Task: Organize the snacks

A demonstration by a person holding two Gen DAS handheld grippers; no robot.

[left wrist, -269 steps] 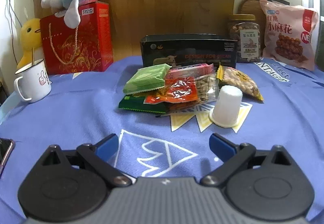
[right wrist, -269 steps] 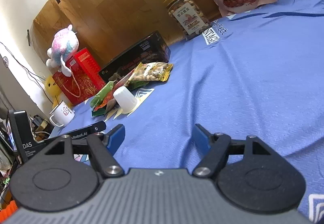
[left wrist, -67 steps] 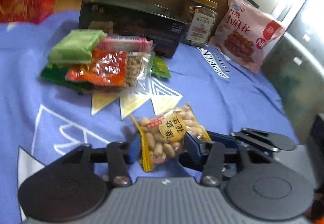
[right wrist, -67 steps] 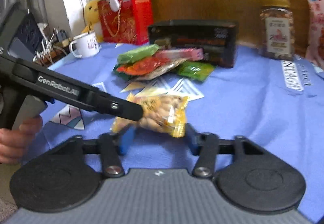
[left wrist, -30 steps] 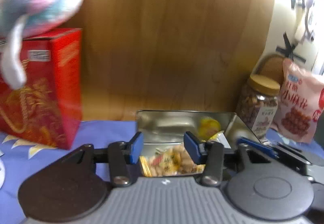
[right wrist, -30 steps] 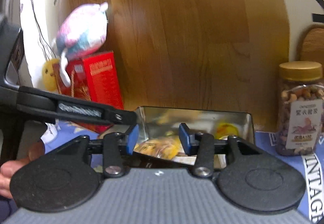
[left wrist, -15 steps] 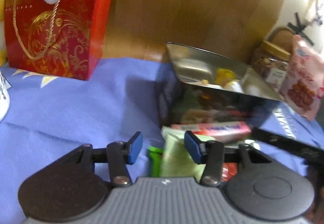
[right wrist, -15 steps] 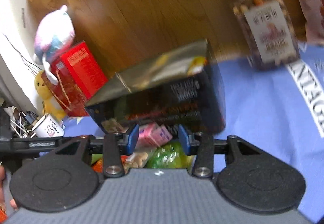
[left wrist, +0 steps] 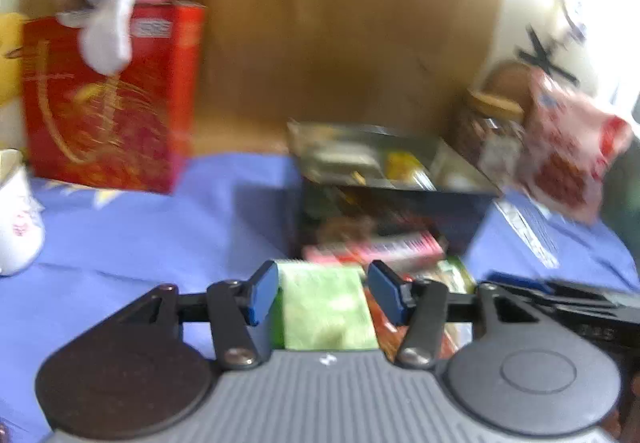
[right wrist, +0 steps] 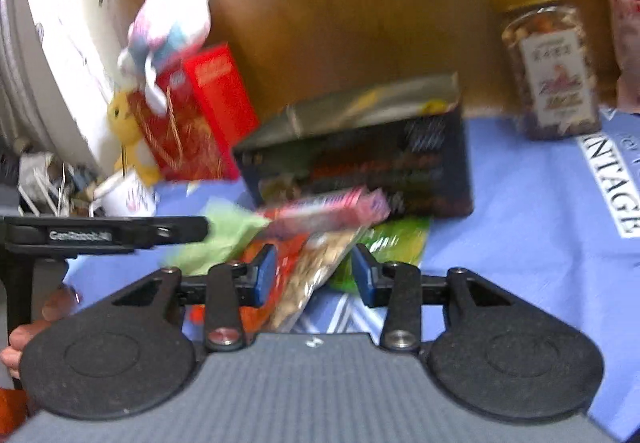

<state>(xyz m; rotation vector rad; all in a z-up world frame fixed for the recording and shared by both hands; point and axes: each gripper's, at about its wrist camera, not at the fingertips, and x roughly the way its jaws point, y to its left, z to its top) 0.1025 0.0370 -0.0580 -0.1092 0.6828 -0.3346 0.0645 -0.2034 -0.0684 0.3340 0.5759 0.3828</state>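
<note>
Both your grippers hover low over the snack pile on the blue-covered bench (left wrist: pixel 168 227), just near of the open dark tin (left wrist: pixel 384 179); the left gripper (left wrist: pixel 322 293) has its jaws part open and just widened, straddling the pale green packet (left wrist: pixel 326 309), pads not pressing as far as blur allows, nothing held; the right gripper (right wrist: pixel 314 273) stands part open too, empty, with the clear bag of nuts (right wrist: pixel 316 275) showing between its jaws, contact not clear; the pink bar (right wrist: pixel 328 209) lies across the far side of the pile, touching the tin's front wall; a red pouch (right wrist: pixel 286 255) sits left of the nuts, a bright green pouch (right wrist: pixel 386 243) to the right; these are light, soft, crinkly film packs, likely slippery and easy to crush; take the green packet across its middle or by a sealed edge, squeeze gently; the tin already holds something yellow.
</note>
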